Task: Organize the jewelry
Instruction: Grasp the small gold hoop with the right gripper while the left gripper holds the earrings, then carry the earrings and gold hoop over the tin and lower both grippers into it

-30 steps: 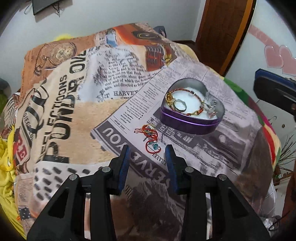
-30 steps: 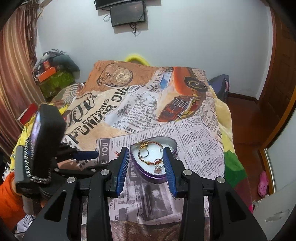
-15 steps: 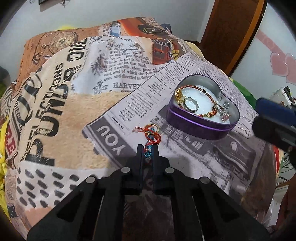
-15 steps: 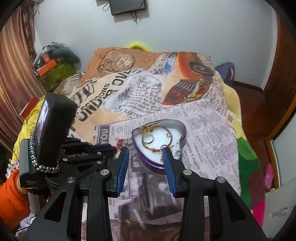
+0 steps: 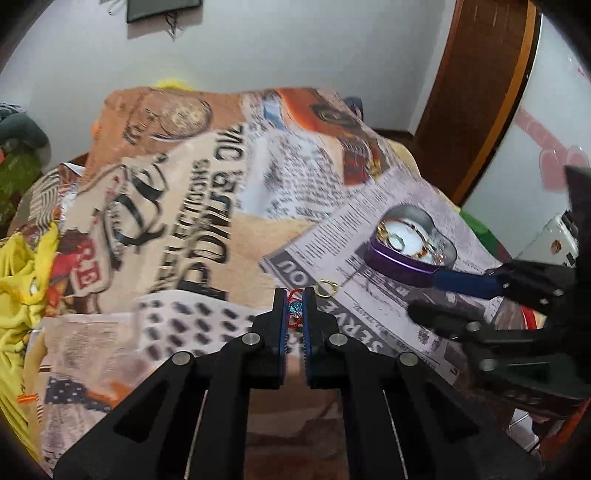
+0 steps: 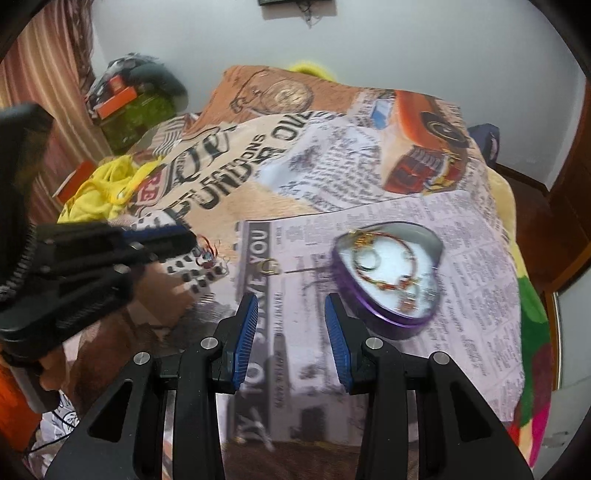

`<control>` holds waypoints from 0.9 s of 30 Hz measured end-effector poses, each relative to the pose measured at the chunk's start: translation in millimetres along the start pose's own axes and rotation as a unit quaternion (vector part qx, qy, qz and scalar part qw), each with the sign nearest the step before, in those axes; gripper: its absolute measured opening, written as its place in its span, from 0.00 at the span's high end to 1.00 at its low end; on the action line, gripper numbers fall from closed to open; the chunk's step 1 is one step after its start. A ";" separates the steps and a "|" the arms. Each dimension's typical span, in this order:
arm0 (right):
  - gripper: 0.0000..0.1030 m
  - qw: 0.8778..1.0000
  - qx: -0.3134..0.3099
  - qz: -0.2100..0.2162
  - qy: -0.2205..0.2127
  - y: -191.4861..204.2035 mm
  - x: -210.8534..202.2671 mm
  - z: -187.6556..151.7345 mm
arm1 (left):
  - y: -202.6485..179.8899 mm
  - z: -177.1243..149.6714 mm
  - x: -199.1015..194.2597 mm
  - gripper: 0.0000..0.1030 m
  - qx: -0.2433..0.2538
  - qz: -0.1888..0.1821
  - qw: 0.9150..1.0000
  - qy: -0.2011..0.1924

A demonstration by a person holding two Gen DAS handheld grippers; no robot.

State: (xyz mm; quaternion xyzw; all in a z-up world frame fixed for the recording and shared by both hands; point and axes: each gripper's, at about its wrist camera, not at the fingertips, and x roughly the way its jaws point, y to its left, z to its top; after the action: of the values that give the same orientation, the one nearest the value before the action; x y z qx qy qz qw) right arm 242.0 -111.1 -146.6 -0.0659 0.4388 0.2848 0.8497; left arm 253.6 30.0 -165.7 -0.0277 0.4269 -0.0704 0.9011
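Note:
My left gripper (image 5: 294, 300) is shut on a red thread bracelet with a blue bead (image 5: 294, 309) and holds it lifted above the bed; it also shows in the right wrist view (image 6: 207, 254). A small gold ring (image 5: 325, 287) lies on the newspaper-print blanket, also seen in the right wrist view (image 6: 270, 266). A purple heart-shaped tin (image 5: 406, 242) holds several pieces of jewelry; in the right wrist view it (image 6: 391, 273) sits to the right of my open, empty right gripper (image 6: 290, 317).
The printed blanket (image 6: 295, 155) covers the bed. A yellow cloth (image 6: 99, 192) lies at its left edge, with boxes and a green bag (image 6: 136, 107) beyond. A wooden door (image 5: 476, 92) stands on the right. A wall screen (image 5: 162, 9) hangs above.
My left gripper has lifted the red bracelet off the blanket and pulled back, leaving the gold ring lying there. My right gripper has come lower and closer to the tin, still open.

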 end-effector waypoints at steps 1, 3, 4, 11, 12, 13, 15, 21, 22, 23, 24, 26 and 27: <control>0.67 1.000 -0.002 0.001 0.003 2.9 3.9 0.6 | 4.3 -0.6 -2.8 0.94 -0.002 0.003 1.000 -0.004; 0.67 1.000 -0.008 0.003 0.014 9.3 15.6 4.1 | 12.7 -1.6 -6.7 0.94 -0.006 0.007 1.000 -0.011; 0.67 1.000 -0.010 0.004 0.017 11.6 20.6 5.2 | 17.1 -2.3 -7.4 0.94 -0.009 0.006 1.000 -0.012; 0.67 0.999 -0.012 -0.005 0.052 16.7 58.5 16.0 | 41.4 -7.1 -2.1 0.94 -0.034 -0.010 0.999 -0.013; 0.67 0.998 -0.014 -0.006 0.054 17.1 61.5 17.5 | 43.3 -7.7 -0.2 0.94 -0.036 -0.013 0.999 -0.014; 0.67 0.998 -0.016 -0.006 0.056 17.6 63.4 18.5 | 44.4 -8.2 1.1 0.94 -0.036 -0.016 0.999 -0.015; 0.67 0.998 -0.020 -0.008 0.061 19.5 68.5 20.1 | 45.4 -8.8 4.0 0.94 -0.035 -0.019 0.999 -0.016; 0.70 0.998 -0.021 -0.010 0.065 16.6 80.4 21.2 | 45.8 -10.0 15.9 0.94 -0.034 -0.026 0.999 -0.014; 0.77 0.998 -0.021 -0.010 0.065 16.6 81.2 21.3 | 46.3 -9.8 17.4 0.94 -0.035 -0.028 0.999 -0.013; 0.83 0.998 -0.023 -0.010 0.066 16.8 82.1 21.0 | 46.7 -9.6 19.1 0.94 -0.036 -0.030 0.999 -0.012; 0.82 0.998 -0.024 -0.010 0.065 17.3 82.7 21.2 | 46.7 -9.6 20.4 0.94 -0.037 -0.030 0.999 -0.011; 0.83 0.998 -0.026 -0.011 0.063 18.0 82.7 22.1 | 45.4 -9.3 21.6 0.94 -0.036 -0.030 0.999 -0.010; 0.83 0.998 -0.025 -0.009 0.063 17.7 82.3 22.3 | 44.9 -9.2 21.4 0.94 -0.035 -0.030 0.999 -0.009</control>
State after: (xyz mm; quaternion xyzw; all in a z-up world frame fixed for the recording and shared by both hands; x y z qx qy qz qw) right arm 285.5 -53.2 -195.1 -0.1088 0.4834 0.2828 0.8213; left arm 264.5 71.3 -192.9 -0.0728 0.4200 -0.0823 0.9009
